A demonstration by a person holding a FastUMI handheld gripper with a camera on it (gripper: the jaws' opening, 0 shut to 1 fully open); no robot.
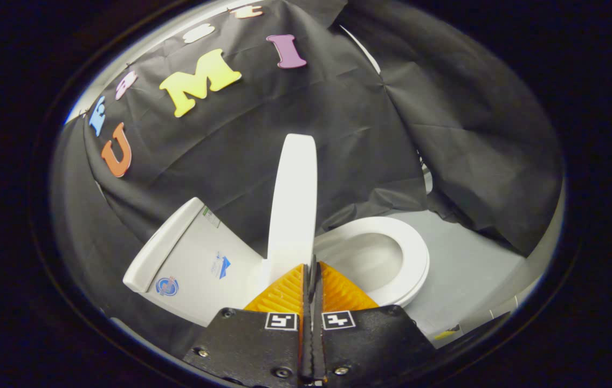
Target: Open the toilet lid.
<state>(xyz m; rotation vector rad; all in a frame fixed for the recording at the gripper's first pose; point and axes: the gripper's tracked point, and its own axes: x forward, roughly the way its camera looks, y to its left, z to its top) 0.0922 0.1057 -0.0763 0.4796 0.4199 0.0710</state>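
Note:
A white toilet stands ahead of me, seen from the side. Its lid (pixel 293 199) is raised upright, edge-on to me, rising just beyond my fingertips. To the lid's left is the white tank (pixel 198 258) with stickers on its side. To the right lies the seat ring (pixel 400 258) around the open bowl. My gripper (pixel 312 265) is shut, its two fingers pressed together with nothing between them, tips close to the lid's lower edge; touching or not I cannot tell.
Black cloth hangs behind and around the toilet. A grey floor (pixel 473 269) spreads to the right of the bowl, with a small yellow mark near its edge.

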